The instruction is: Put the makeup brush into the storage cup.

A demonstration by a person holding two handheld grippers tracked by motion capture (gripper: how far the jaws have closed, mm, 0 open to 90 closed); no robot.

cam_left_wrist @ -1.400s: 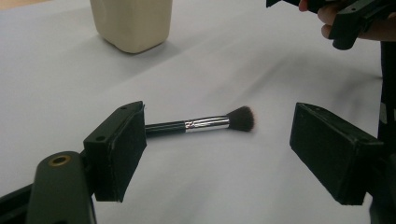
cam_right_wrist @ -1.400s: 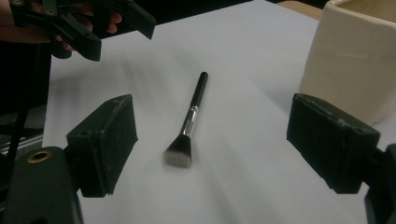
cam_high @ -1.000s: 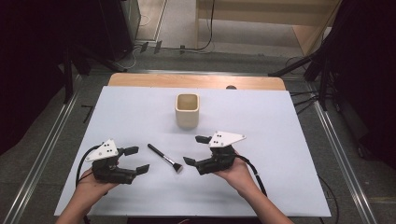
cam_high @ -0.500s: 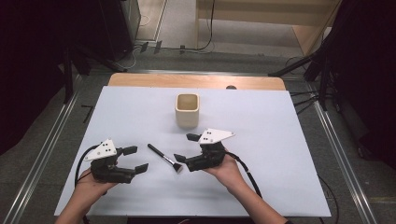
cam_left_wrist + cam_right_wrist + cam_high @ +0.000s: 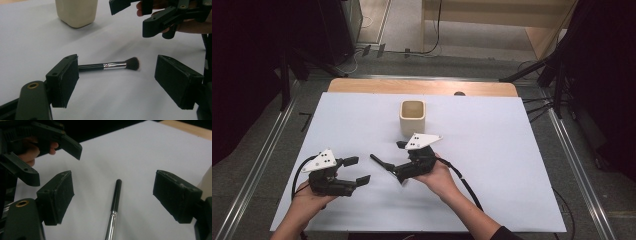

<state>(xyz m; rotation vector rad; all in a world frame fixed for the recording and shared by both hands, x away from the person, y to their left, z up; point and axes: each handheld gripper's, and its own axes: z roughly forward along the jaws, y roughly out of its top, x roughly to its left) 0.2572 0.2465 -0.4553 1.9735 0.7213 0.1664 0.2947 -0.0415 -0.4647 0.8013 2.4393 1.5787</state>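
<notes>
At frame centre, the right gripper [image 5: 399, 161] hovers with fingers spread wide over the brush [image 5: 382, 163], hiding its bristles; lower left, the left gripper [image 5: 356, 170] rests open.

We have slid our right gripper [image 5: 400, 161] leftward, away from its spot below the cup [image 5: 412, 117], until its spread jaws straddle the brush [image 5: 384, 164] lying below that cup.

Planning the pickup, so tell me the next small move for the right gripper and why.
Probably lower the right gripper and shut it on the makeup brush. Its jaws stand open on either side of the black handle, which lies flat on the white table, untouched. The left gripper sits apart, also open.
</notes>
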